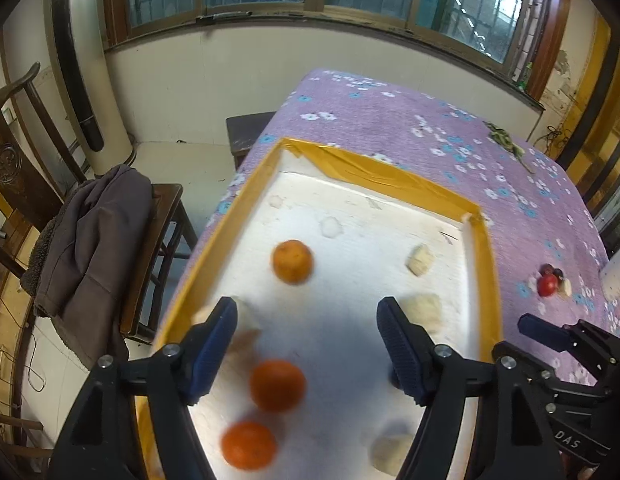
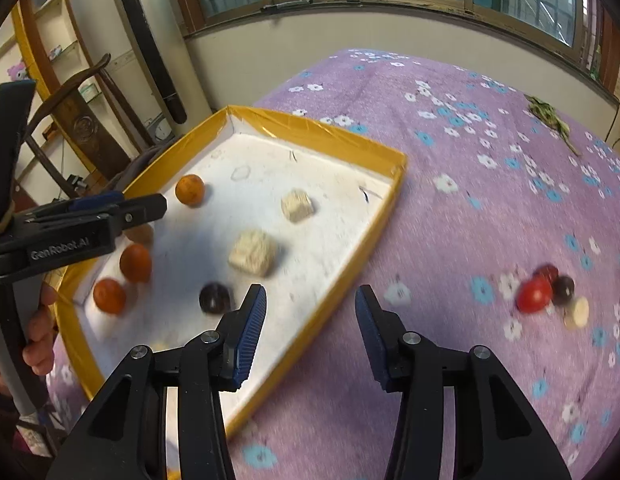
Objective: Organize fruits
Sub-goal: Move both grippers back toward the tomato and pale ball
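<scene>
A white tray with a yellow rim (image 1: 245, 208) (image 2: 390, 216) lies on the purple flowered cloth. It holds three oranges (image 1: 292, 261) (image 1: 277, 386) (image 1: 249, 445), also in the right wrist view (image 2: 189, 189) (image 2: 135, 263) (image 2: 109, 295), a dark round fruit (image 2: 214, 298) and pale blocks (image 1: 420, 259) (image 2: 253, 253) (image 2: 296, 205). My left gripper (image 1: 305, 344) is open above the tray, empty. My right gripper (image 2: 310, 332) is open and empty over the tray's right rim. A red fruit (image 2: 534, 295) (image 1: 547, 285), dark fruits (image 2: 562, 285) and a pale piece (image 2: 578, 311) lie on the cloth to the right.
A chair with a grey jacket (image 1: 97, 240) stands left of the table. A dark stool (image 1: 245, 132) stands behind the tray. Green leaves (image 2: 550, 118) lie at the far right of the cloth. A white object (image 1: 616, 276) is at the right edge.
</scene>
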The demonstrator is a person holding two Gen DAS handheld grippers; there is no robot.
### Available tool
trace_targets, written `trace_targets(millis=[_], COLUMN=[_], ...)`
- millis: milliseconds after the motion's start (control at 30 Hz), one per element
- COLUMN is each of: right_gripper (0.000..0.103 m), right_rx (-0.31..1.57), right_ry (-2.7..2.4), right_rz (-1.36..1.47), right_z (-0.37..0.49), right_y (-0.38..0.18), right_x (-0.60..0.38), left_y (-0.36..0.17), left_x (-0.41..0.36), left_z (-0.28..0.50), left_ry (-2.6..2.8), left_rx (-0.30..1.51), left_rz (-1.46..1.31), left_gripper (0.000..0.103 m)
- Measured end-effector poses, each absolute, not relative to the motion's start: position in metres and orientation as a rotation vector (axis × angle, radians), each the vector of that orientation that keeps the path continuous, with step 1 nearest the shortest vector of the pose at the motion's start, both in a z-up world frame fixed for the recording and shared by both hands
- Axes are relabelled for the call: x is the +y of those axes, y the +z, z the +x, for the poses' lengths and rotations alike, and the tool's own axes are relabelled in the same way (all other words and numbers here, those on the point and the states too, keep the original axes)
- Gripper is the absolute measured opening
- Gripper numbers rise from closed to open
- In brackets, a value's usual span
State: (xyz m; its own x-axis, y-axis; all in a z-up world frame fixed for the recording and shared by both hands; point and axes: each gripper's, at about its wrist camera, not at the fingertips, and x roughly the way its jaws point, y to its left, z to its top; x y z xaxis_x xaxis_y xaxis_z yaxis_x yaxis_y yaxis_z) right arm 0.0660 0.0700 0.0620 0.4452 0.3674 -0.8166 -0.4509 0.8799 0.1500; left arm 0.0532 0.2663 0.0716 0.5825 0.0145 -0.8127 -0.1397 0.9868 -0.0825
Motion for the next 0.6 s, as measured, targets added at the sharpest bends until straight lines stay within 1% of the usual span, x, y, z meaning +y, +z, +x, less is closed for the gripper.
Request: trace_targets(millis=[367, 600], right_gripper=[0.046, 0.046], right_rx=[1.001, 1.008], right_ry=[0.454, 0.343], right_rz=[-0.042, 0.030], right_z=[0.040, 0.042], right_y=[0.058, 0.053], right_x=[0.007, -0.066], left_y=[0.081, 0.074], left_x=[0.203, 0.155], left_z=[0.038, 0.034], left_ry=[0.018, -0.046], left_rx=[0.950, 0.985], left_rz=[-0.104, -0.061], left_gripper=[0.080, 0.081])
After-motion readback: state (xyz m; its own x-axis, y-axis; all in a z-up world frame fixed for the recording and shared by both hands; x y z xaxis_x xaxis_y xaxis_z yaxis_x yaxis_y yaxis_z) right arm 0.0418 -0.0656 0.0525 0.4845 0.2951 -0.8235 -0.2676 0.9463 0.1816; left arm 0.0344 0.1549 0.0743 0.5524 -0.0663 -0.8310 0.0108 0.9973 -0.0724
